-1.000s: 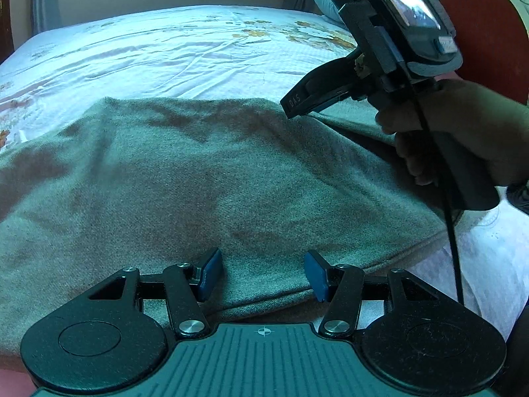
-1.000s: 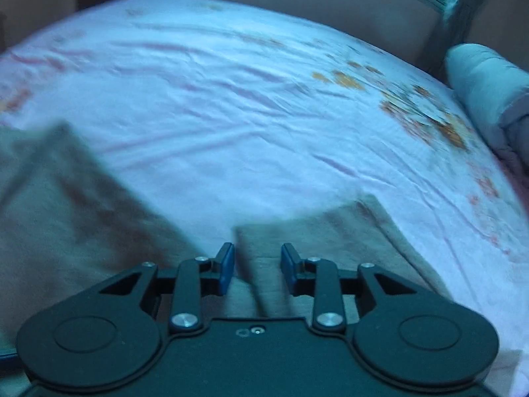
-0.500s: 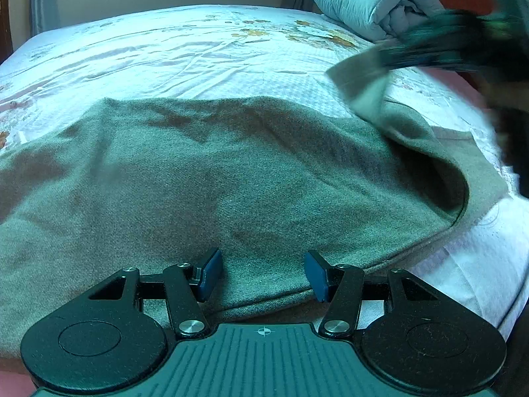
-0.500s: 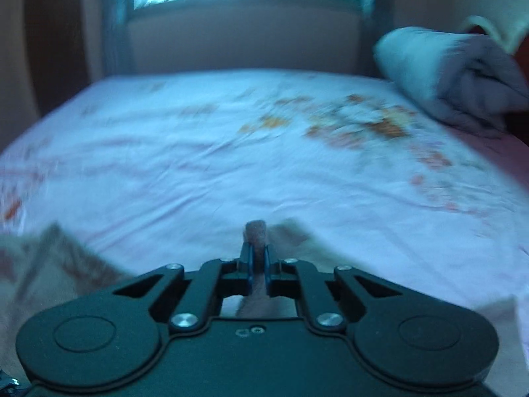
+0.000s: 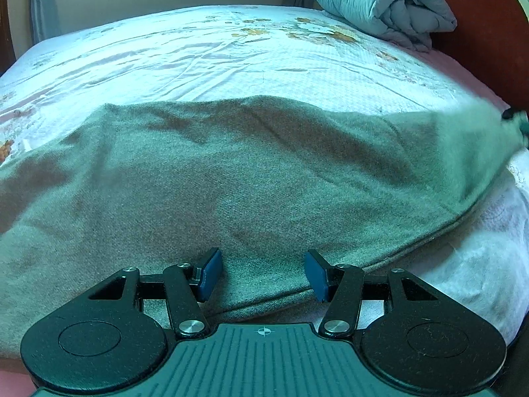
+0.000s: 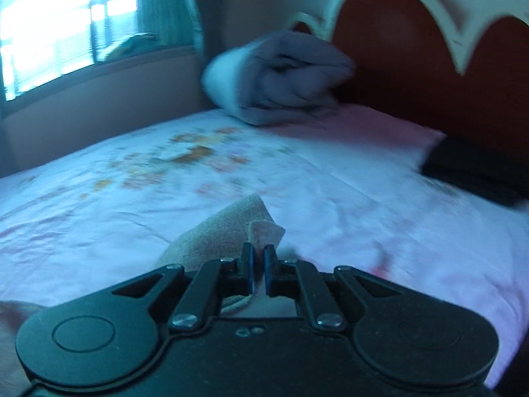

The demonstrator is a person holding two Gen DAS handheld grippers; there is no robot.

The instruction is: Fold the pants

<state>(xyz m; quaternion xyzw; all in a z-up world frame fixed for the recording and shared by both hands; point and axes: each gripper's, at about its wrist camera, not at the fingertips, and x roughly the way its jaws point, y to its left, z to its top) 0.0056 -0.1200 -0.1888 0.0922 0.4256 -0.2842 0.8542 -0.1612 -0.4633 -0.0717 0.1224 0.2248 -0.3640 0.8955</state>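
While the right gripper (image 6: 257, 266) pinches the limp grey pants (image 5: 248, 178) at three o'clock, the left gripper (image 5: 261, 273) gapes, empty; grasp hems.

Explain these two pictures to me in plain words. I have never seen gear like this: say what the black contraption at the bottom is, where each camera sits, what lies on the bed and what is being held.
Each picture comes from a camera mounted on a handheld two-finger tool, one in each of a person's hands, looking along its fingers. The left tool stands open over grey-green pants spread on a bed with a flowered sheet. The right tool is shut on a corner of the pants, above the sheet. A rolled quilt lies by the red headboard, and a dark folded item lies near it.
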